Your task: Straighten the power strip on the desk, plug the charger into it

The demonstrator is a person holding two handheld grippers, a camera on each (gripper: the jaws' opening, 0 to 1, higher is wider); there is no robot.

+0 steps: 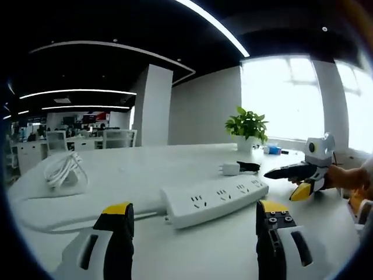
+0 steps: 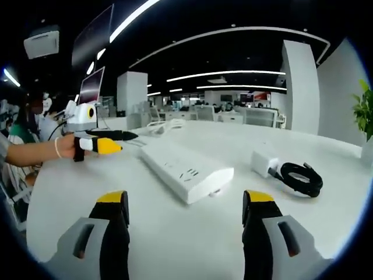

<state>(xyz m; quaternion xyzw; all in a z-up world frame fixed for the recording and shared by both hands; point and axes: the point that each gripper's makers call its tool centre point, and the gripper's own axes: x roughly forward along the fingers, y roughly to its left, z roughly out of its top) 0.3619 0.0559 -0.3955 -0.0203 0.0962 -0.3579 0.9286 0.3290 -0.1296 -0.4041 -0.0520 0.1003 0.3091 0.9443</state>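
Both grippers, left and right, hover with jaws spread wide and empty. The power strip lies skewed mid-worktop, the charger just beyond. Best to pinch opposite ends and pivot gently, minding the cord.

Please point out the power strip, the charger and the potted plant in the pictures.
power strip [image 1: 215, 201], left gripper view, on its white top face by the sockets.
charger [image 2: 263, 161], right gripper view, on its white body.
potted plant [image 1: 247, 123], left gripper view, on its green leaves.
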